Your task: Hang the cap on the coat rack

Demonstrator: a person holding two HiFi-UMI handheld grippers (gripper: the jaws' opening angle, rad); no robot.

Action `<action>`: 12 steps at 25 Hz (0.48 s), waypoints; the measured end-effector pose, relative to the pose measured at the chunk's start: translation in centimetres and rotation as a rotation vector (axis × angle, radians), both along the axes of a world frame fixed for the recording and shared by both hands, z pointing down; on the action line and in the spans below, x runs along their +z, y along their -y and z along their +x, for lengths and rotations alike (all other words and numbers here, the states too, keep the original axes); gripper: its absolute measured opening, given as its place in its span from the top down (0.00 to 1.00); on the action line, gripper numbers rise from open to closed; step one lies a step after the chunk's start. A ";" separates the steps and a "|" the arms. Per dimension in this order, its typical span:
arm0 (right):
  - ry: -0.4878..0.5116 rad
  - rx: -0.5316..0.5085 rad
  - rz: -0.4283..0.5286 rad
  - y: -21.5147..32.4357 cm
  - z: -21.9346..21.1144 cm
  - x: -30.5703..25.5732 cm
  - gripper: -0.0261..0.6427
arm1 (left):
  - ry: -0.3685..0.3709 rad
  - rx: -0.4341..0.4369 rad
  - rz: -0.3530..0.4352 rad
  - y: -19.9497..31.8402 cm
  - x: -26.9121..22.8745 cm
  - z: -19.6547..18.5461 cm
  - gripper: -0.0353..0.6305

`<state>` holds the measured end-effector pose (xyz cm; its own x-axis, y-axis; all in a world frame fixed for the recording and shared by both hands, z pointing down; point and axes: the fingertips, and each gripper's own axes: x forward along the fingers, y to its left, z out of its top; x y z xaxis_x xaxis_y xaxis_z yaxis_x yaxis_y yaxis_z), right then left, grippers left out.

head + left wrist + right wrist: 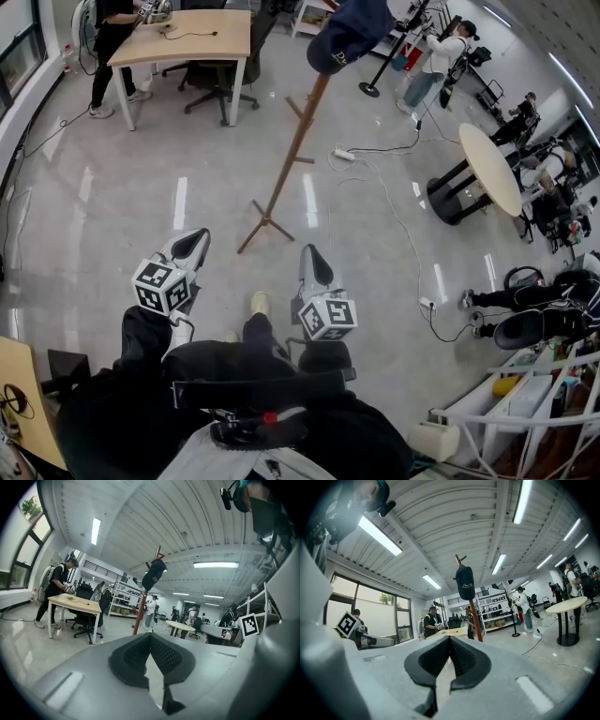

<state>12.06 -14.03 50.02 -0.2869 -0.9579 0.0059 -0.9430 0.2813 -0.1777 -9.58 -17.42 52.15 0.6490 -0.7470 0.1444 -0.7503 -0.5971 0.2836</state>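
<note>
We are holding the left gripper (191, 243) and right gripper (316, 263) side by side, both pointing toward the rack (291, 155) and well apart from it. Each one's jaws are pressing together at the tips, gripping nothing. The cap (349, 36) is hanging over the rack's top, clear of both grippers.

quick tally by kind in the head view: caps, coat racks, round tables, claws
cap: 1
rack: 1
round table: 1
claws: 2, left claw and right claw
total: 5
</note>
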 end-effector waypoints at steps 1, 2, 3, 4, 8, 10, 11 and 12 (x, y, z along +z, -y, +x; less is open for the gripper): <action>0.000 0.000 -0.001 0.0 0.0 0.0 0.96 | 0.001 0.000 -0.001 0.0 0.0 0.0 0.94; 0.000 0.000 -0.002 0.0 0.0 0.1 0.96 | 0.002 0.000 -0.003 0.0 0.1 0.0 0.94; 0.000 -0.001 -0.003 0.0 -0.1 0.1 0.96 | 0.002 -0.001 -0.003 0.0 0.0 -0.1 0.94; 0.000 -0.001 -0.005 0.0 -0.1 0.1 0.96 | 0.003 -0.001 -0.004 -0.1 0.0 -0.1 0.94; -0.001 -0.002 -0.008 -0.1 0.2 0.1 0.96 | 0.004 -0.001 -0.002 -0.2 -0.1 0.1 0.94; 0.000 0.000 -0.007 -0.2 0.3 0.1 0.96 | 0.004 -0.001 0.000 -0.2 -0.1 0.2 0.94; 0.000 0.000 -0.005 -0.2 0.4 0.1 0.96 | 0.004 -0.001 0.000 -0.2 -0.1 0.3 0.94; 0.000 0.000 -0.004 -0.2 0.4 0.1 0.96 | 0.004 -0.001 0.001 -0.2 -0.1 0.3 0.94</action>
